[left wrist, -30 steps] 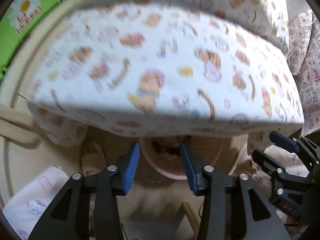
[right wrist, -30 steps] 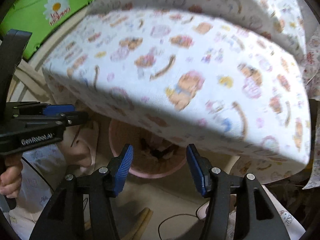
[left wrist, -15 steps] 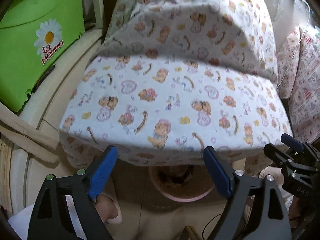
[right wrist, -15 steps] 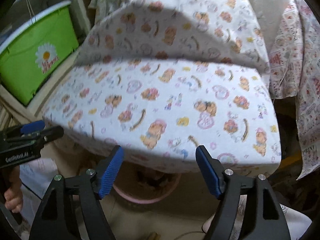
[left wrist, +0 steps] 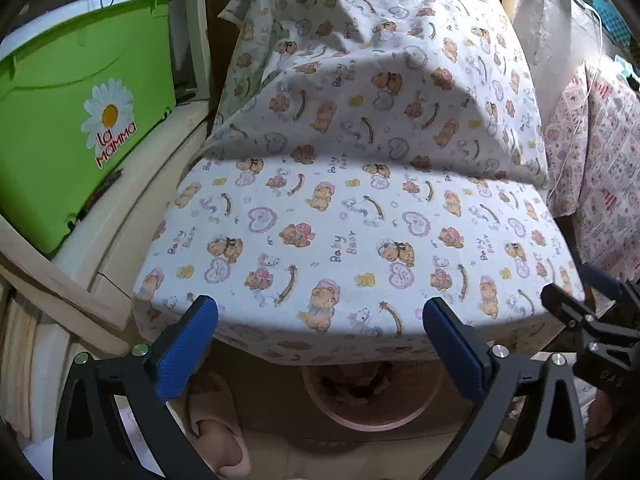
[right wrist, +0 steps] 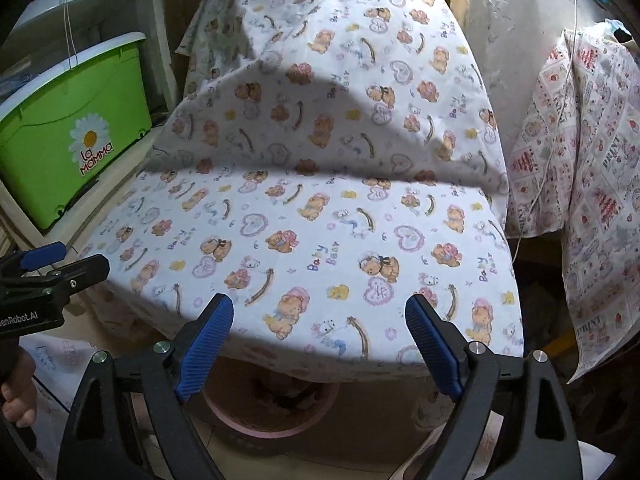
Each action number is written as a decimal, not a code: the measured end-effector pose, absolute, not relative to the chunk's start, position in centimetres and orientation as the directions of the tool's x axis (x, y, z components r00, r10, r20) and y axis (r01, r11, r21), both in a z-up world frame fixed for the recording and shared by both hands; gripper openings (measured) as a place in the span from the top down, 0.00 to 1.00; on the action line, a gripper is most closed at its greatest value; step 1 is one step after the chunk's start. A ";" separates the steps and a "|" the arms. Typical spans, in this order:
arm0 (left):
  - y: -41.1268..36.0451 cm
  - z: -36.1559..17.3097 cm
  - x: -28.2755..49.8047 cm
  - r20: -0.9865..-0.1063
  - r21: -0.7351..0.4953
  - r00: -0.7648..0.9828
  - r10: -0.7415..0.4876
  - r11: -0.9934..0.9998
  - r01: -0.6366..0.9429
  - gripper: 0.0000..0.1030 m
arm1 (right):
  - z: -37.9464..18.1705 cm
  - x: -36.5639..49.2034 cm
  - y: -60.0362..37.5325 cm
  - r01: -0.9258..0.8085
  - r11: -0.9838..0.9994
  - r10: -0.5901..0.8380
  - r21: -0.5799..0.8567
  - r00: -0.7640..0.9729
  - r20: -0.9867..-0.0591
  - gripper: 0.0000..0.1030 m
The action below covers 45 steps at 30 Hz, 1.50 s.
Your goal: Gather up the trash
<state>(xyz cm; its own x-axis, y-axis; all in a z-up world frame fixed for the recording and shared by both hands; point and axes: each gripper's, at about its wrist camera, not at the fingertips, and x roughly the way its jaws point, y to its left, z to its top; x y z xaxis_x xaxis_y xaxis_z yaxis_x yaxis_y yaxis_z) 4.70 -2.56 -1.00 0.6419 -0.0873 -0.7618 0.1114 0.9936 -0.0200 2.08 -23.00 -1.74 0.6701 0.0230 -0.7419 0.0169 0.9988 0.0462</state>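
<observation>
A pink round trash bin (left wrist: 372, 404) with dark scraps inside stands on the floor, half hidden under the front edge of a table draped in a bear-print cloth (left wrist: 340, 232). It also shows in the right wrist view (right wrist: 272, 408). My left gripper (left wrist: 320, 340) is open and empty, above the bin at the table's front edge. My right gripper (right wrist: 318, 340) is open and empty, likewise over the table edge. The right gripper shows at the right in the left wrist view (left wrist: 592, 320); the left gripper shows at the left in the right wrist view (right wrist: 48, 276).
A green lidded box (left wrist: 76, 120) with a daisy label sits on a wooden shelf at the left. A second printed cloth (right wrist: 580, 184) hangs at the right with a white cord. A foot in a slipper (left wrist: 216, 428) is on the floor left of the bin.
Both grippers have opened wide and risen up and back from the bin. The tabletop now fills the view and the bin sits lower and partly hidden.
</observation>
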 end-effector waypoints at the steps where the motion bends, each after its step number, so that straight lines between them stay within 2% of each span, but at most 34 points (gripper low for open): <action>1: -2.7 -1.0 4.7 -0.759 -0.011 0.646 -0.082 0.994 0.113 0.02 | -1.7 2.1 -23.1 0.018 0.999 0.025 0.050 0.671 -0.741 0.13; 45: -2.8 -1.2 4.5 -0.755 0.012 0.652 -0.070 0.993 0.120 0.02 | -1.8 2.1 -23.2 0.030 0.999 0.004 0.034 0.673 -0.739 0.13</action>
<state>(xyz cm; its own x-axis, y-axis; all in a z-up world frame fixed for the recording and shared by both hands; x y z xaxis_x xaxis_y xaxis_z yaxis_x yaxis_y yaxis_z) 4.52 -2.84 -1.20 0.6517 -0.0697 -0.7553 0.1195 0.9928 0.0115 2.07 -23.22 -1.81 0.6735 0.0044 -0.7392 0.0305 0.9990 0.0337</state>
